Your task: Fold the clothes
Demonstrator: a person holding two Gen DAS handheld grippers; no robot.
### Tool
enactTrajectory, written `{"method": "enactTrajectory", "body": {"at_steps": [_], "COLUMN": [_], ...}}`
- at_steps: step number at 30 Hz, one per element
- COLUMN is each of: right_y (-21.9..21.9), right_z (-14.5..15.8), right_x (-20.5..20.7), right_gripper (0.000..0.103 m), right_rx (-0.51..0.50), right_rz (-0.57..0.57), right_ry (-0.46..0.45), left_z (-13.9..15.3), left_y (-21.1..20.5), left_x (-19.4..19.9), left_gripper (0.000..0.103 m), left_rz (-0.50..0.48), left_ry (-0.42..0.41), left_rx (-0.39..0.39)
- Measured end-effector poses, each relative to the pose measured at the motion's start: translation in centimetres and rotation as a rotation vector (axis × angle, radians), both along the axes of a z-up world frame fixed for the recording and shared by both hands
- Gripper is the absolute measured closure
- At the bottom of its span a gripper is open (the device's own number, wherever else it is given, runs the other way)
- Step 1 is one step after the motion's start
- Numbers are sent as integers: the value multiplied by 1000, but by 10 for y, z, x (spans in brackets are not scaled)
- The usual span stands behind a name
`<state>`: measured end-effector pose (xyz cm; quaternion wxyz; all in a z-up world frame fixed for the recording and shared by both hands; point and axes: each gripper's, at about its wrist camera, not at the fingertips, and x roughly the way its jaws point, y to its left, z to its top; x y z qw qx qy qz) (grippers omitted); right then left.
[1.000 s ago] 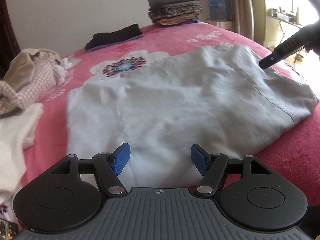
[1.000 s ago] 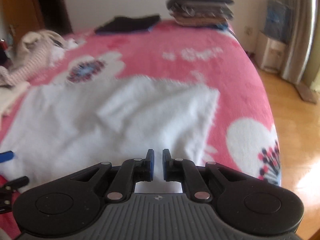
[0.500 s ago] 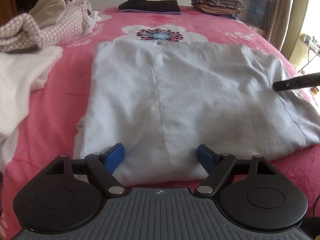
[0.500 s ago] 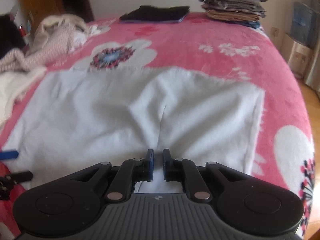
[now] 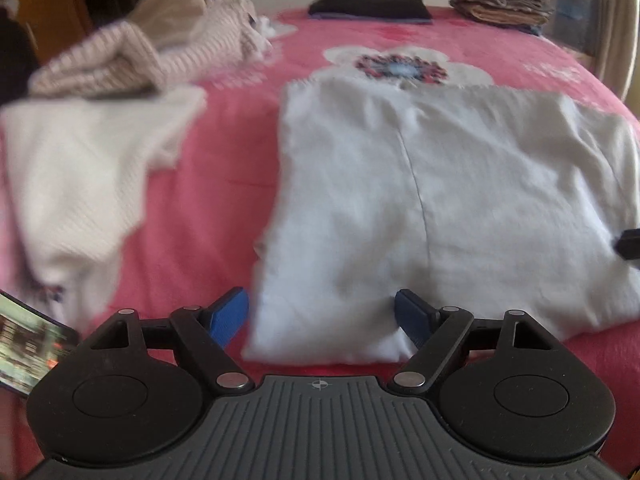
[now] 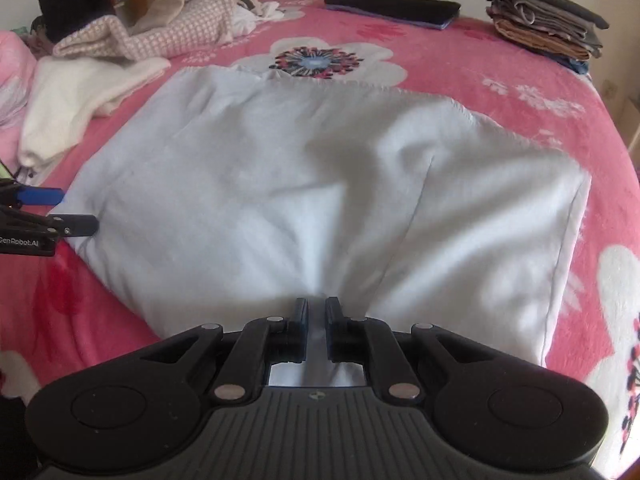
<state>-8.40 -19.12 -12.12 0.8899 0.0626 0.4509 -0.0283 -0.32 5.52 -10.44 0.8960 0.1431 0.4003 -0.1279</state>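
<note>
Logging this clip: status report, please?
Left gripper open at near corner of pale garment. Right gripper shut on its near edge. Unfolded pile off to the side, nothing blocking.

- A pale grey-white cotton garment point(image 6: 304, 184), plain and unpatterned, is seen spread on the bed.
- A fleecy bed blanket point(image 6: 472, 60) is coloured bright pink and printed with white flowers whose centres are rayed in blue, black and red.
- A cream knitted garment point(image 5: 76, 176) is left plain.
- A crumpled beige-and-white checked cloth point(image 6: 160, 32) is seen.
- A flat black folded garment point(image 6: 394, 4) is seen.
- A folded pile in dark grey and tan point(image 6: 540, 20) is seen.
</note>
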Motion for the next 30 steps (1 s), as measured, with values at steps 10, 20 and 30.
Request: {"method": "enactTrajectory", "body": {"at_steps": [10,20,30], "right_y": [0,-14,-30], "right_z": [52,65,59], "right_x": [-36,-56,-62], "right_gripper": [63,32,21], "right_rx": [109,130,111], "right_rz": [-78,-226,-304], "right_ry": [-126,-118,-120], "left_z": [41,45,32], "left_y": [-13,-75,-93], "left_x": [-6,-9,-5], "left_gripper": [8,3,1], "left_rz": [44,7,44], "left_ry": [2,56,125], "left_rx": [-60,-73,-26]}}
